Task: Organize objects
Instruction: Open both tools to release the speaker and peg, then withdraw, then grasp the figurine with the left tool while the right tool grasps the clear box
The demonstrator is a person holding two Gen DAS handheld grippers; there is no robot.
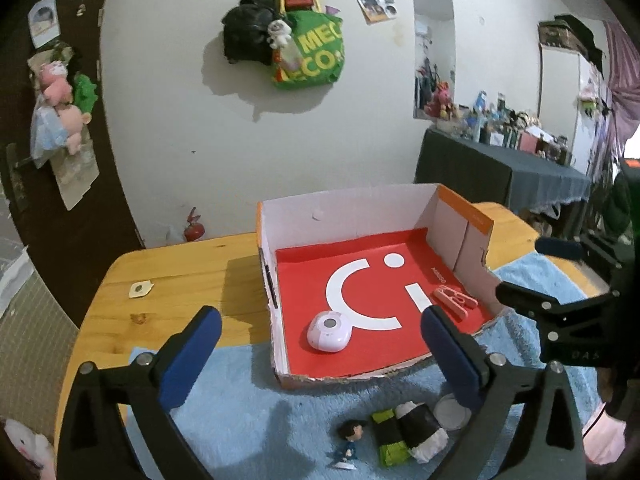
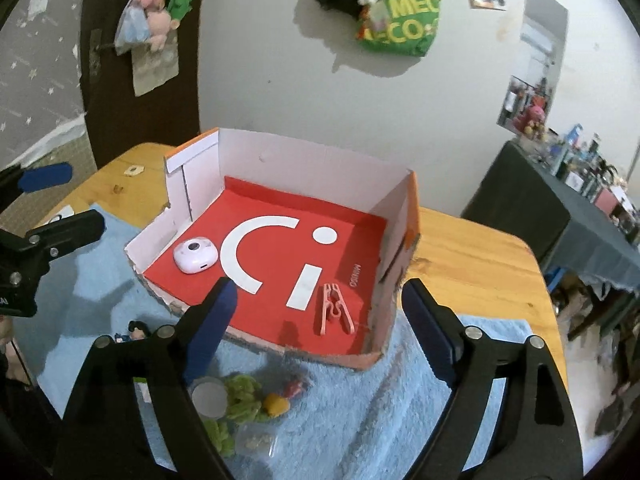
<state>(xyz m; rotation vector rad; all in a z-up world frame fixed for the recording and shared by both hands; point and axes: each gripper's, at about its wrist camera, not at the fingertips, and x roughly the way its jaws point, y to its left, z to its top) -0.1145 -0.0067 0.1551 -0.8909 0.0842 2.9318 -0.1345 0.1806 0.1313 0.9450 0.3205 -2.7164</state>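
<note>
Two things already lie in the open cardboard box with the red floor (image 1: pixel 460 240), which sits on the blue towel (image 1: pixel 248 412) over the wooden bench (image 1: pixel 168 280): a lilac rounded gadget (image 1: pixel 328 334) and a pink clothes peg (image 2: pixel 335 309), well apart. Unsorted bits wait on the towel, apparently including a small figurine (image 1: pixel 349 444). Left gripper (image 1: pixel 320 356) and right gripper (image 2: pixel 320 332) both tilt down toward the box, spread wide and empty.
</note>
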